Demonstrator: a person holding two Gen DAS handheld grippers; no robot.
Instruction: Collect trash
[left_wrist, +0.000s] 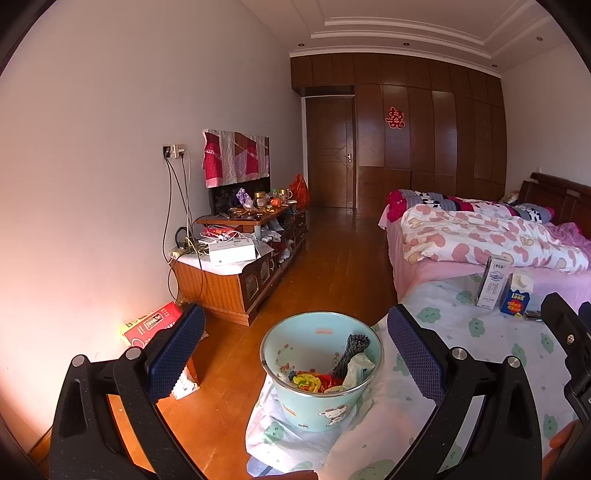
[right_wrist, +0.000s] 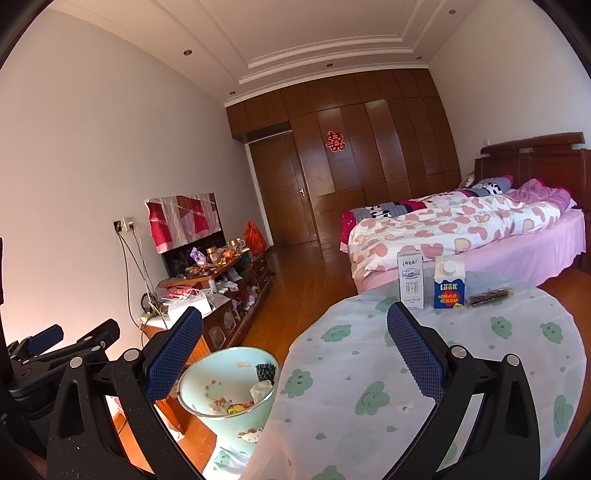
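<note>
Left wrist view: the left gripper hangs with its 2 blue-padded fingers spread wide and nothing between them. Straight ahead of it, framed in the gap, stands the pale blue trash bin, resting on a hanging fold of the cloud-print tablecloth; it holds crumpled wrappers and a dark woven bundle (colourful scraps at the bottom). Ahead and to the right of that gripper, 2 cartons stand just beside each other.

In the right wrist view, the right gripper is likewise fully spread and empty. The bin sits below its left finger. Beyond its right finger stand the white milk carton, the blue carton and a dark flat packet.
</note>
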